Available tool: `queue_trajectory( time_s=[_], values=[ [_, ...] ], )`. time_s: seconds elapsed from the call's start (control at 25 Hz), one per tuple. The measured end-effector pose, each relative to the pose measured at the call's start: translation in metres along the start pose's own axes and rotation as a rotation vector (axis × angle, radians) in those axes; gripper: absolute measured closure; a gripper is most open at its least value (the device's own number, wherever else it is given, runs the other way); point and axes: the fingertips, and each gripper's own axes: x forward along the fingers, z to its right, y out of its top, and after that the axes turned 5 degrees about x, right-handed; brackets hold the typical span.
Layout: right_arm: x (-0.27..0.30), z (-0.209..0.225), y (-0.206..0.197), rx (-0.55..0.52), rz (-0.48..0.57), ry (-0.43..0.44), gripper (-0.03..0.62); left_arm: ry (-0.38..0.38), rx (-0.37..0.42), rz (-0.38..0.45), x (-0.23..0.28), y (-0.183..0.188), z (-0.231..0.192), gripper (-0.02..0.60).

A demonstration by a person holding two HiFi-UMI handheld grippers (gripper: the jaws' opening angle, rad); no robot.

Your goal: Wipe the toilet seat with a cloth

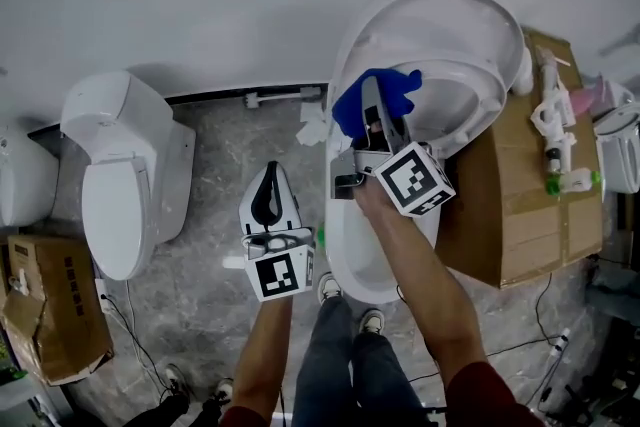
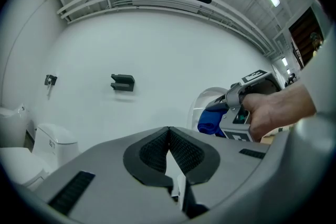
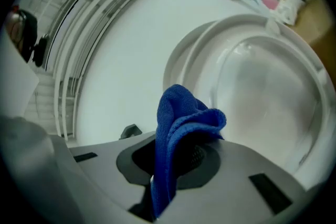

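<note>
We find the right tongs (image 3: 178, 152) pinching the blue cloth (image 3: 184, 118), which hides their tips, in front of the raised toilet seat (image 1: 462, 73). We cannot tell whether cloth and seat touch. The left tongs (image 2: 169, 134) are pressed together on nothing.

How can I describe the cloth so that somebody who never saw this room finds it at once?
Find the toilet with the raised lid, beside the box. In front of that lid, the right tongs are shut on the cloth, which is bunched up. It is the only deep blue thing among white toilets, a white wall and brown cardboard.
</note>
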Motion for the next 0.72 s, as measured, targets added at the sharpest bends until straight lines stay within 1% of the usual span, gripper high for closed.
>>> queue_trajectory(
  time_s=[0.28,0.4,0.44,0.52,0.64,0.72],
  values=[
    [0.000,-0.010,0.016,-0.521,-0.107,-0.038,0.534,-0.030,-0.010,0.011,0.005,0.014,0.015,0.566],
    [-0.004,-0.014,0.029,-0.694,-0.117,-0.050,0.534,-0.047,0.001,0.017,0.009,0.018,0.025,0.566],
    [-0.005,-0.015,0.035,-0.732,-0.116,-0.052,0.534,-0.054,0.002,0.018,0.010,0.019,0.029,0.566],
    [-0.007,-0.015,0.047,-0.772,-0.111,-0.054,0.534,-0.069,0.000,0.017,0.012,0.019,0.038,0.566],
    [-0.013,-0.012,0.064,-0.800,-0.099,-0.058,0.534,-0.093,-0.008,0.012,0.014,0.017,0.054,0.566],
    [-0.018,-0.008,0.077,-0.800,-0.086,-0.065,0.534,-0.110,-0.011,0.012,0.016,0.017,0.065,0.566]
  ],
)
